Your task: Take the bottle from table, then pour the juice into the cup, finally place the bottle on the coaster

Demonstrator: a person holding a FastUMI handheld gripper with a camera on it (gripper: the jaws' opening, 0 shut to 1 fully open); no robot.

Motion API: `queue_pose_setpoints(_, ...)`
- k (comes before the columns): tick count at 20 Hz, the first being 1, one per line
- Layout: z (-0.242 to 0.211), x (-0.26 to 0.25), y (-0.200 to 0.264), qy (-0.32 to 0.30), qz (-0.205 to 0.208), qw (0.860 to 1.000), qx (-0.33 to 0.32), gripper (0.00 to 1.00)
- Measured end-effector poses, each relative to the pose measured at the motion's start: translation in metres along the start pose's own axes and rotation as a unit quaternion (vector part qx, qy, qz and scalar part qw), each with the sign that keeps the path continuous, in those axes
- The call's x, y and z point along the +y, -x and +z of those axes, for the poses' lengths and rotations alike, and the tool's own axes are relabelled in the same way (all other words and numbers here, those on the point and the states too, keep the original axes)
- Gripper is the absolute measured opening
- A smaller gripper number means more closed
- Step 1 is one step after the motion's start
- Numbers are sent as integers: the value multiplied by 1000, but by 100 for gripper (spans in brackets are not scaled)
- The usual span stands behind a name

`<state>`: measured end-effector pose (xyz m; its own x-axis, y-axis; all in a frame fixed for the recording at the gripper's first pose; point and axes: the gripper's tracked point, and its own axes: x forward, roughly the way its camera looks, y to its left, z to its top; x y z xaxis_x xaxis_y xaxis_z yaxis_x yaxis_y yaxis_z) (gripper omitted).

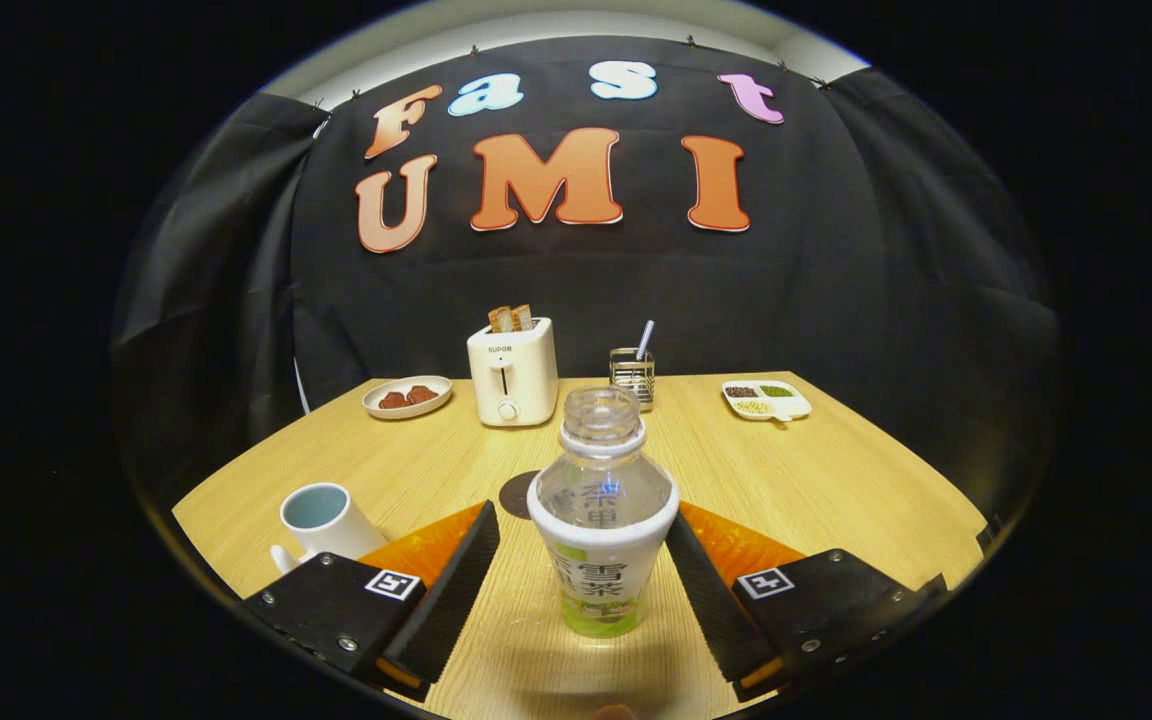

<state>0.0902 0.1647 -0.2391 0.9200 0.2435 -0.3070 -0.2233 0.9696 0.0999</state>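
Note:
A clear plastic bottle (601, 520) with a white and green label stands upright on the wooden table (836, 480), uncapped, right between my fingers. My gripper (579, 525) is open around it: a gap shows at the left finger, and the right finger sits close against the bottle's side. A white cup (321, 518) with a pale blue inside stands just left of the left finger. A dark round coaster (517, 494) lies just beyond the left fingertip, partly hidden by the bottle.
At the back of the table stand a white toaster (511, 378) with bread in it, a plate of brown food (406, 397) to its left, a metal utensil holder (633, 375) and a divided dish (766, 400) to the right.

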Motion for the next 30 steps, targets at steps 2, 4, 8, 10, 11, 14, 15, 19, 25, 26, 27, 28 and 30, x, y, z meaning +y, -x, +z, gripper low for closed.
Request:
queue_pose_setpoints(2, -11, -5, -6, 1, -8, 1000, 11, 99)
queue_pose_setpoints(4, -22, -6, -10, -12, -9, 1000, 25, 98)
queue_pose_setpoints(8, -35, 0, -14, -35, 0, 999, 34, 85)
queue_pose_setpoints(10, -35, -3, -16, -33, -8, 999, 32, 76)
queue_pose_setpoints(11, -34, -4, -17, -34, -8, 999, 29, 72)
queue_pose_setpoints(14, -34, -6, -19, -18, -23, 999, 33, 61)
queue_pose_setpoints(15, -34, -5, -19, -13, -23, 999, 39, 59)
queue_pose_setpoints(19, -19, 4, -15, 14, -19, 999, 40, 56)
queue_pose_setpoints(25, 16, 11, -5, 123, -50, 991, 21, 56)
queue_pose_setpoints(26, 20, 14, -4, 136, -50, 989, 20, 56)
queue_pose_setpoints(27, 23, 16, -4, 150, -53, 987, 18, 56)
queue_pose_setpoints(28, 27, 18, -4, 167, -59, 984, 16, 56)
queue_pose_setpoints(30, 33, 22, -4, 199, -66, 978, 17, 56)
